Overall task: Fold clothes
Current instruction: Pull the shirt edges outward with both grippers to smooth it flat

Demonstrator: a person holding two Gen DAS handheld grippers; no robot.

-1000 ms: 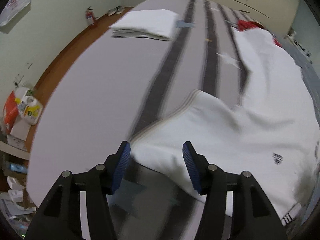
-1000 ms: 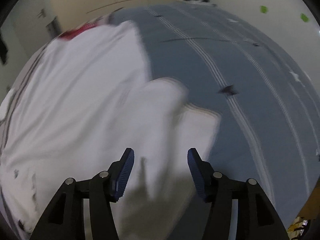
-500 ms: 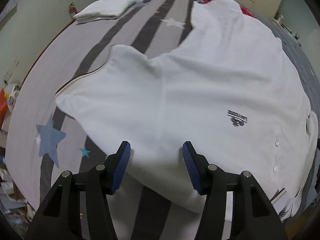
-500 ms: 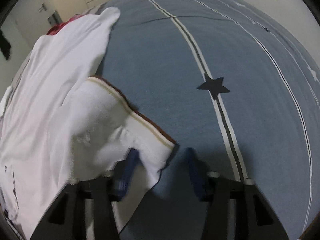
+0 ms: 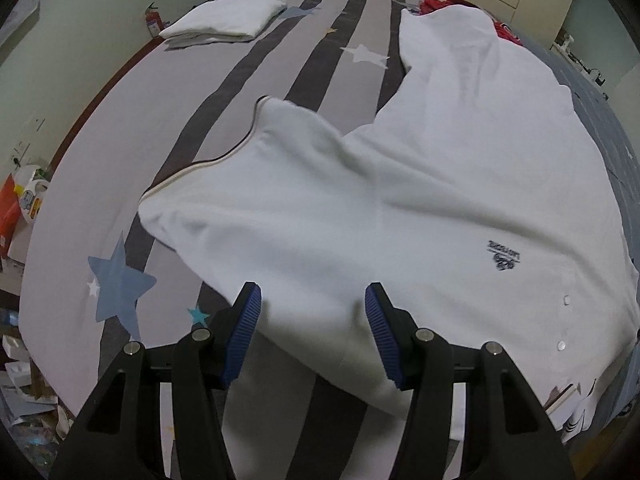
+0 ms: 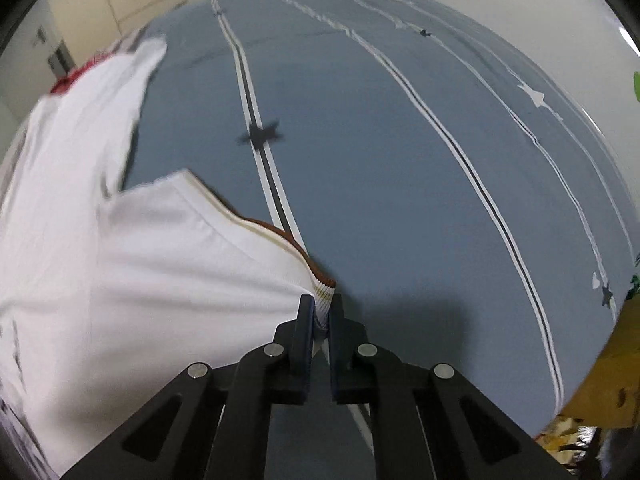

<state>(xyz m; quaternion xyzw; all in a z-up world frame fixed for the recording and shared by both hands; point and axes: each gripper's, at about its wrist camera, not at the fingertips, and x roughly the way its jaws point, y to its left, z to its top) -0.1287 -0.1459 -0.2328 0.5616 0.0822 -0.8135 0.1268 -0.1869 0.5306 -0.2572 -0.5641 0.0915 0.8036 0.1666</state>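
A white polo shirt (image 5: 420,184) lies spread face up on the bed, with a small dark logo (image 5: 502,254) and buttons near its right side. My left gripper (image 5: 312,312) is open and empty, just above the shirt's near edge by the left sleeve (image 5: 256,168). In the right wrist view the same shirt (image 6: 120,264) lies at the left. My right gripper (image 6: 321,312) is shut on the striped cuff of the right sleeve (image 6: 248,240).
A folded white garment (image 5: 228,20) lies at the far left of the grey striped bedcover (image 5: 120,152). Red cloth (image 5: 436,2) peeks out behind the shirt. The blue starred cover (image 6: 400,160) stretches right. Boxes and clutter (image 5: 24,208) sit on the floor at the left.
My right gripper has closed on the sleeve cuff, which was between its open fingers half a second ago. The left gripper has stayed open and shifted slightly left over the shirt's edge.
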